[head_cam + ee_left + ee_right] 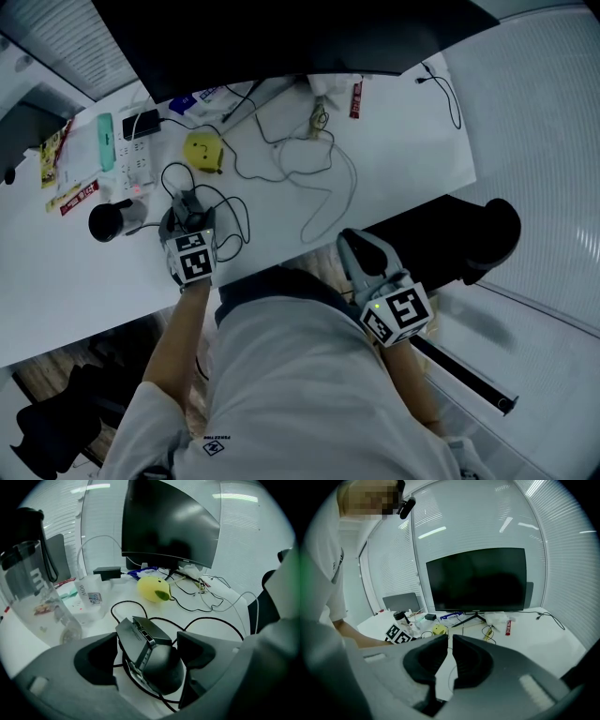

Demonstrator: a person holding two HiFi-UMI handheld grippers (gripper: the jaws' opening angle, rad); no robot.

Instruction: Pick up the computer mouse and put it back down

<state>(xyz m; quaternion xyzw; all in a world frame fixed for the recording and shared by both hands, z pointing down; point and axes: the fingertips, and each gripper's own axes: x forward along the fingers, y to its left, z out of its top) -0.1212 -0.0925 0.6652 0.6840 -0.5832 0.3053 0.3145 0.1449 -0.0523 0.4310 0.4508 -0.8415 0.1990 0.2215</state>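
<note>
White desk (394, 141) bears one computer mouse (154, 656), one monitor (168, 527), one clear bottle (28, 583).

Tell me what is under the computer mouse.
The computer mouse sits over loops of black cable, which run out from beneath it onto the white desk. Whatever lies directly under its body is covered.

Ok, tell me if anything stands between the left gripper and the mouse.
Nothing visible does. The mouse already lies between the open jaws of the left gripper. Only its own cable loops around it.
</note>
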